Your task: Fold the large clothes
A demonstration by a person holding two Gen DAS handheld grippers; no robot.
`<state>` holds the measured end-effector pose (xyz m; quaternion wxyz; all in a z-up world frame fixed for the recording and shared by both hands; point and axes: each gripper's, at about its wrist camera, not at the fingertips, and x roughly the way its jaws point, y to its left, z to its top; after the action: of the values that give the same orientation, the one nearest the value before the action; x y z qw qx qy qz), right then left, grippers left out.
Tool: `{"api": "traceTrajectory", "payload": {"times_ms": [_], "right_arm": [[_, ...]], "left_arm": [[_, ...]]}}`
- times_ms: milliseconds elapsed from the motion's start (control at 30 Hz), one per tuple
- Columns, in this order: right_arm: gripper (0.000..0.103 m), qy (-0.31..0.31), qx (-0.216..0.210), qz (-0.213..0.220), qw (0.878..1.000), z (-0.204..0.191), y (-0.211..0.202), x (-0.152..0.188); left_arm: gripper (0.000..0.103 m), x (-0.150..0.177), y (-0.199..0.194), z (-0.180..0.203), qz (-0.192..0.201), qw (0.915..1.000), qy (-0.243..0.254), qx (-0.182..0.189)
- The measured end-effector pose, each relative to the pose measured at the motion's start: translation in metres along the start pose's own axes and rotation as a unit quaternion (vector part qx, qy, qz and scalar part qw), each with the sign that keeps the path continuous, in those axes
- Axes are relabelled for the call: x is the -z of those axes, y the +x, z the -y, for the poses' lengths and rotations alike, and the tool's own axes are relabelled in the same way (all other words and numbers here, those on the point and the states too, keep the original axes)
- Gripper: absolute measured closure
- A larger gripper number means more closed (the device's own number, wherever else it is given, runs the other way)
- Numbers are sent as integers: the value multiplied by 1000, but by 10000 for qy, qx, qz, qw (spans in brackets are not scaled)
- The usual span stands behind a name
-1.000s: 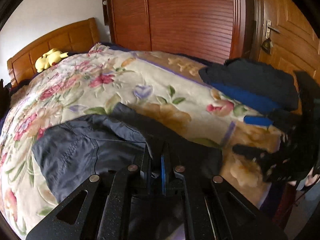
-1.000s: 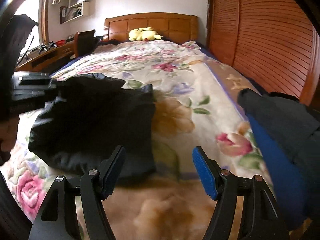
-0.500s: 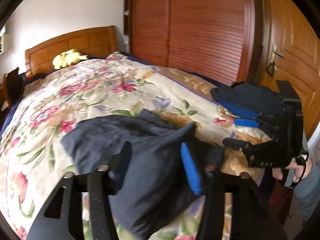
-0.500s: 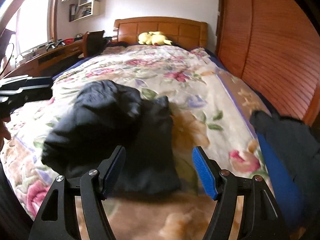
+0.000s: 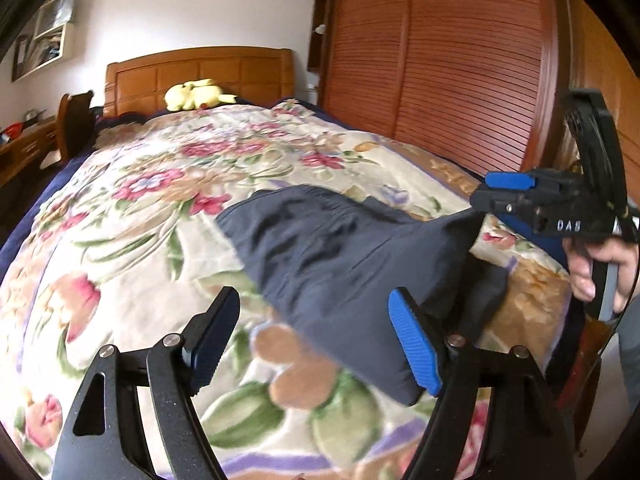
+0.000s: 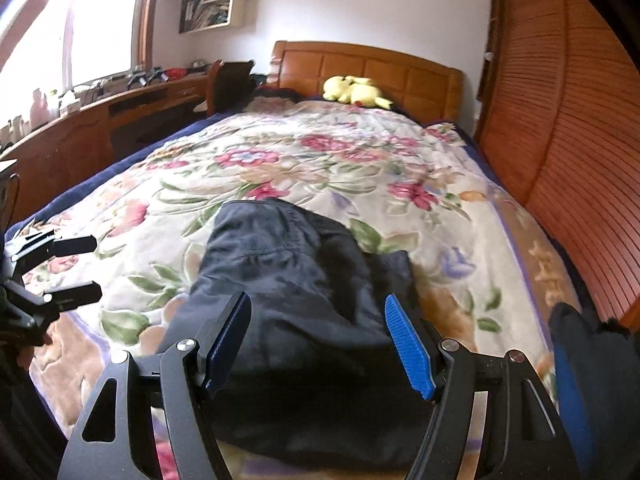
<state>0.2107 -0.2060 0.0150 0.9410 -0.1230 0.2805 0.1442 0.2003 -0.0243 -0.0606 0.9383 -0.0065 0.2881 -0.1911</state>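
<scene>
The left gripper point(image 5: 312, 336) is hanging over the near edge of the bed with its fingers spread wide. Its jaws have just been opening, and nothing is being pinched between them; only the flowery blanket point(image 5: 132, 248) is showing in the gap. The dark blue garment point(image 5: 340, 256) is lying just beside its right finger, folded into a thick bundle on the blanket.

The right gripper point(image 6: 316, 340) is hanging above the near end of the same garment point(image 6: 288, 280). Its fingers are spread apart too, and the cloth is showing between them, but the pads are not pressing on it. I cannot tell if the fingers are touching the cloth.

In the left wrist view, a hand point(image 5: 600, 268) is holding the right gripper at the right side. In the right wrist view, the left gripper is peeking in at the left edge.

Another dark pile with a blue part point(image 6: 592, 376) is sitting at the near right, apart from the garment.

Farther away, a yellow soft toy point(image 6: 354, 90) is lying against the wooden headboard point(image 6: 384, 68). A wooden wardrobe point(image 6: 572, 120) is standing along the right, and a desk point(image 6: 100, 120) is running along the left under the window.
</scene>
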Motion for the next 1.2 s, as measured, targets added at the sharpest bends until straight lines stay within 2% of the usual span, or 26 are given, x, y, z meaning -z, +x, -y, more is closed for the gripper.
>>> {"api": "traceTrajectory", "payload": {"times_ms": [133, 267, 567, 933, 1133, 1200], "right_arm": [[32, -120, 14, -173, 9998, -3, 20, -12], [32, -128, 52, -379, 9992, -2, 37, -21], [32, -143, 70, -833, 9964, -1, 60, -33], [32, 151, -87, -1351, 9907, 10, 76, -20], [32, 521, -523, -1648, 9836, 20, 86, -10], [36, 611, -662, -1718, 9810, 25, 88, -8]], "left_arm": [[25, 9, 2, -15, 5, 9999, 47, -134], [25, 15, -1, -34, 49, 9999, -107, -104], [25, 27, 3, -53, 25, 9994, -200, -264], [25, 31, 7, -55, -52, 9995, -203, -233], [25, 34, 10, -50, -114, 9996, -129, -231], [25, 36, 11, -49, -137, 9996, -121, -217]]}}
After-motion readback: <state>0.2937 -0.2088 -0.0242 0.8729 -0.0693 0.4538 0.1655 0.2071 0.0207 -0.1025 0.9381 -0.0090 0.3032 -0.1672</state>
